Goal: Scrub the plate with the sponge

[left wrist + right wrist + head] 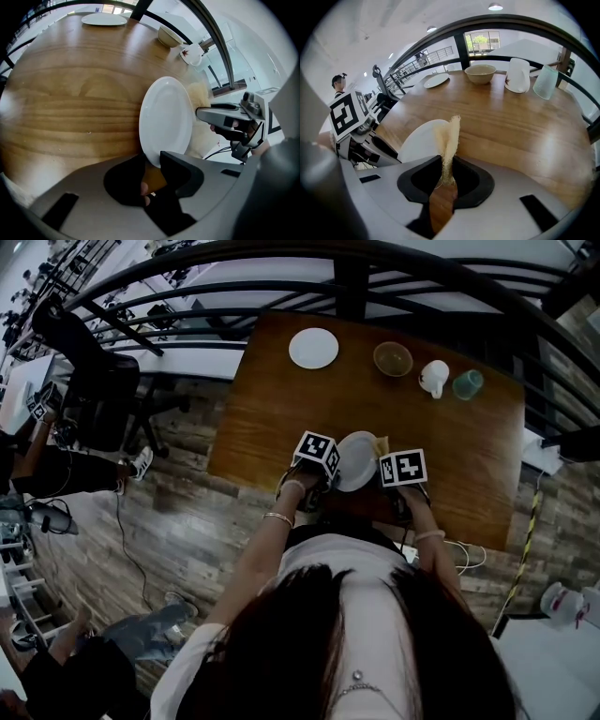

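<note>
A white plate (355, 461) stands tilted on edge near the table's front edge, between my two grippers. My left gripper (153, 165) is shut on the plate (166, 119) at its lower rim. My right gripper (446, 174) is shut on a thin, pale fibrous sponge (448, 140) that sticks up from the jaws. The sponge lies against the plate (420, 140), on its right side. In the left gripper view the sponge (200, 96) shows behind the plate's right rim, with the right gripper (220, 115) beside it.
On the wooden table (469, 442) stand a second white plate (313, 348), a bowl (393, 359), a white cup (434, 378) and a greenish glass (468, 384) at the far side. A black railing (337, 277) curves behind the table. An office chair (98, 390) stands at left.
</note>
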